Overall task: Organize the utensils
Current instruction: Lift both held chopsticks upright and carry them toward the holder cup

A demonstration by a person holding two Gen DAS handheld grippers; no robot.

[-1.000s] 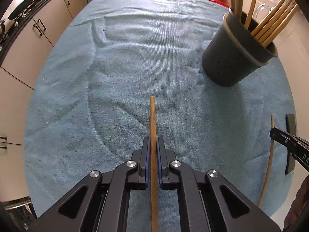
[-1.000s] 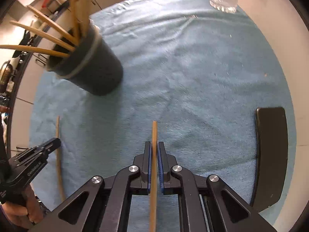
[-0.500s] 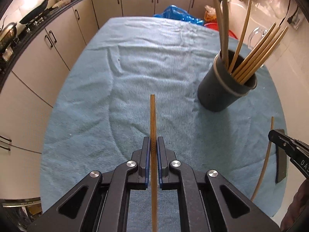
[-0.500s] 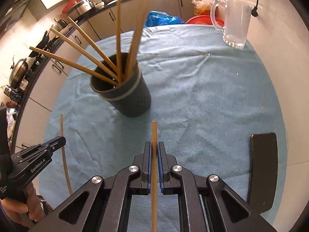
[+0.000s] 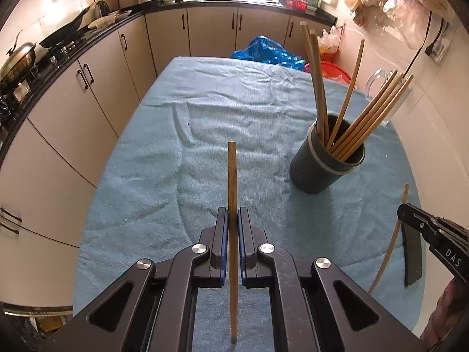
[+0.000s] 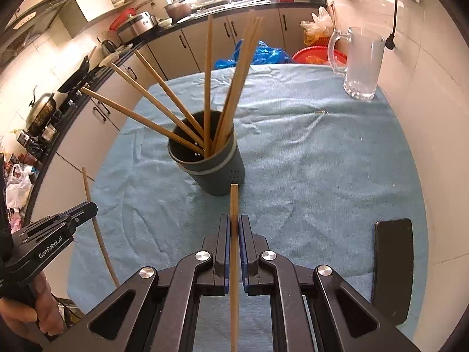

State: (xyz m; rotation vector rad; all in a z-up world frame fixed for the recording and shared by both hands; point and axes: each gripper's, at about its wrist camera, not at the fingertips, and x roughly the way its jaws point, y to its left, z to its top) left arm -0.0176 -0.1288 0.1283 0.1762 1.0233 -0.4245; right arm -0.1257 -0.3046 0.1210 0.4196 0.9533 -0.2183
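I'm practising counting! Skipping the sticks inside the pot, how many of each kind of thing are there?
Chopsticks held: 2, one in the left gripper, one in the right gripper
Pot: 1
Glass mug: 1
Black phone: 1
Total: 5

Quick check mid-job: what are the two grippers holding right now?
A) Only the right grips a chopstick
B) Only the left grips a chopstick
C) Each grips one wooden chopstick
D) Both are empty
C: the left gripper is shut on a wooden chopstick, and the right gripper is shut on another wooden chopstick, near the dark cylindrical holder.
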